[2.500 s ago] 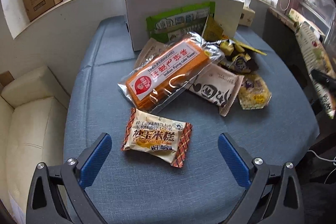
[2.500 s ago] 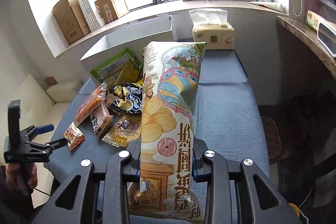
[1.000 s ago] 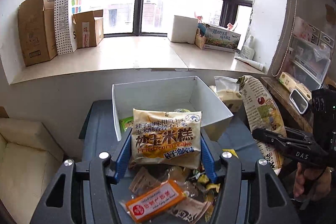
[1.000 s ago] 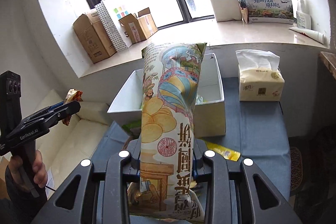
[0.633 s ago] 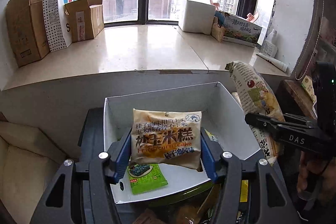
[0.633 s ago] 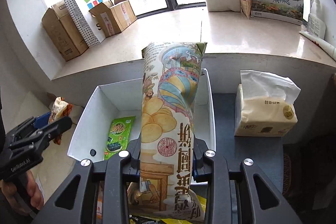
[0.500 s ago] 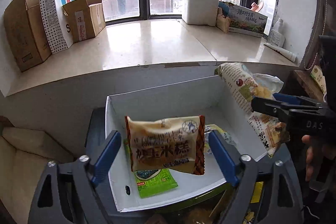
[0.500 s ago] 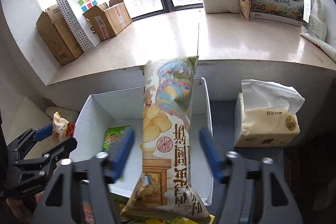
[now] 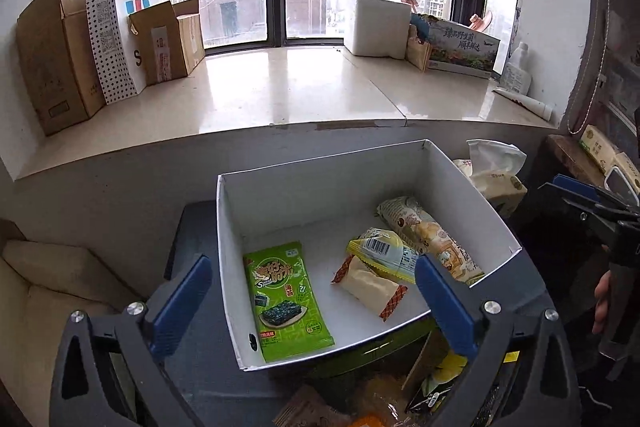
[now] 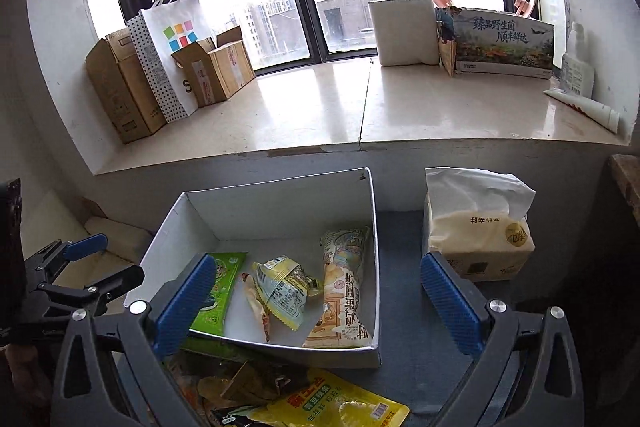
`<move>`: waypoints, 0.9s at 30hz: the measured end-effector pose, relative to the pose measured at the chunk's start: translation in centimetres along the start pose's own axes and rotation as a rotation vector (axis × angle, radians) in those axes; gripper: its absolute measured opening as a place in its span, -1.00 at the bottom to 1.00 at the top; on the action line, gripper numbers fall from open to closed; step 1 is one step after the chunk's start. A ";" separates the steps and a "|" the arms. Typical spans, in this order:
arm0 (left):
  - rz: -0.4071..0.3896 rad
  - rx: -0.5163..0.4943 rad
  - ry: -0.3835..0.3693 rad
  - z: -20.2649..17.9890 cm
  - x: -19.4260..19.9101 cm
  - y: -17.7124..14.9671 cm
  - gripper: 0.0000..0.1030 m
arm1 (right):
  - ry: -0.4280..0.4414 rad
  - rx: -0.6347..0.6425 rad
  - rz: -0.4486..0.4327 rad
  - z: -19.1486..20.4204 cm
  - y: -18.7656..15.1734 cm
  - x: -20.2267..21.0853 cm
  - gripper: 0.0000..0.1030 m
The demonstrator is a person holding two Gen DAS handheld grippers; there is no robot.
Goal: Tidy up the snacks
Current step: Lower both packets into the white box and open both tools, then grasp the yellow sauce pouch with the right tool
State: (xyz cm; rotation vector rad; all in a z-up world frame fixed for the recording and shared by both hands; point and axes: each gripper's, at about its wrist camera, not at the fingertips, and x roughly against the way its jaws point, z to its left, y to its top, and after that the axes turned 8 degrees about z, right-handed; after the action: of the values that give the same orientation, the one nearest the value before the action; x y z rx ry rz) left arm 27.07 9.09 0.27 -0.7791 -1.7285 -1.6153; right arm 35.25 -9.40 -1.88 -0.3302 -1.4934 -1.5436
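Under both grippers stands a white cardboard box [image 9: 224,227] [image 10: 374,227]. On its floor lie a green seaweed pack [image 9: 286,301] [image 10: 218,291], a corn cake packet [image 9: 370,287] [image 10: 256,303], a yellow-blue packet [image 9: 382,255] [image 10: 284,291] and a long chips bag [image 9: 432,239] [image 10: 342,287] along the right wall. My left gripper [image 9: 310,265] [image 10: 108,259] hangs over the box's near left part, its jaws opening with nothing between them. My right gripper [image 10: 315,262] [image 9: 588,199] is open and empty above the box's right side.
Loose snacks lie in front of the box, among them a yellow packet [image 10: 336,403]. A tissue pack [image 10: 476,231] [image 9: 496,175] stands right of the box on the blue cloth. Behind runs a window sill [image 9: 280,95] with cardboard boxes [image 9: 52,55]. A cream cushion [image 9: 48,291] is at left.
Both grippers came forward over the box and opened. The corn cake packet fell from the left one and the chips bag from the right one; both now lie in the box.
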 end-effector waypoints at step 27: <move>-0.005 -0.019 -0.138 -2.6 9.4 -20.2 1.00 | -0.372 0.418 0.042 1.8 -20.6 1.6 1.00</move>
State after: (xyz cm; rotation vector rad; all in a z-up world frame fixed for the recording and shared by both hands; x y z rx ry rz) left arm 5.54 5.09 -4.73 -0.9144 -1.8146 -1.6166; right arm 18.24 -12.07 -13.52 -0.4127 -2.0379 -1.1362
